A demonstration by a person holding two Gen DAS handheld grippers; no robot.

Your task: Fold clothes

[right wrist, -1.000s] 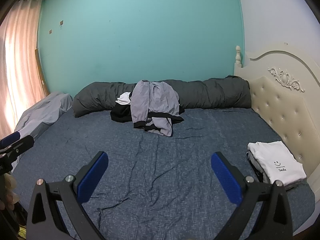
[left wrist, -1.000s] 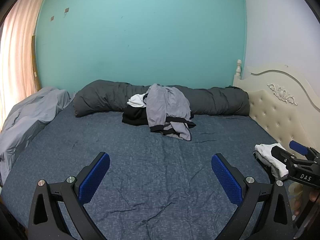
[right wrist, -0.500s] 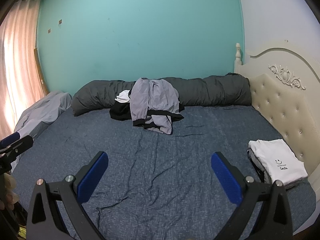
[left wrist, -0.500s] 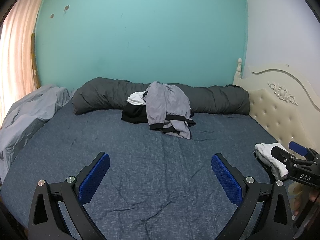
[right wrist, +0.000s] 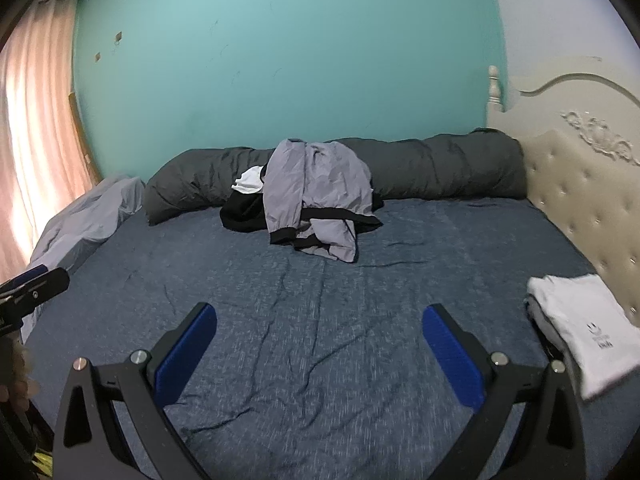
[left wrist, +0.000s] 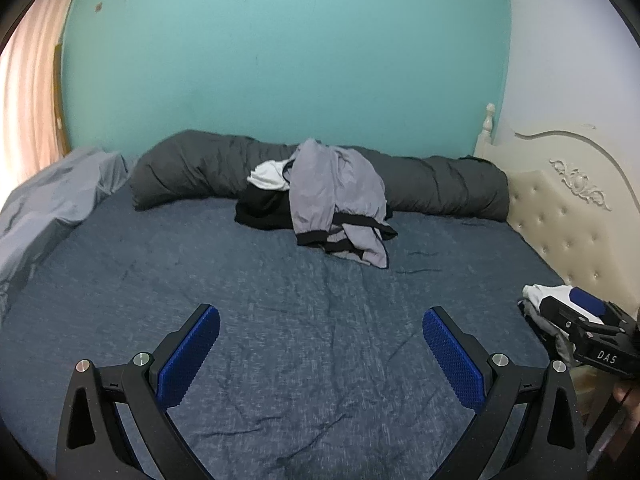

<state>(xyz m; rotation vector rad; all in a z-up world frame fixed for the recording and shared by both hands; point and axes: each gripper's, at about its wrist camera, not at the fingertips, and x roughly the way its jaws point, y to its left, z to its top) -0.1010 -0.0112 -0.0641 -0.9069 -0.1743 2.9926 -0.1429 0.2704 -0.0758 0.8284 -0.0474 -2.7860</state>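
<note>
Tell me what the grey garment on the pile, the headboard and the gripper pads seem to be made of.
Grey garment: thin, smooth synthetic, probably; faint sheen, fine crinkles, black ribbed cuffs.
Headboard: cream padded upholstery, likely faux leather; button tufting, slight gloss, carved frame above.
Left gripper and right gripper pads: blue, matte, dotted texture, looks like rubber or plastic.

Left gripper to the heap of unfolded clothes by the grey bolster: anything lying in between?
Nothing: in the left wrist view only wrinkled blue bedsheet lies between the open left gripper and the heap of unfolded clothes. The right wrist view agrees.
</note>
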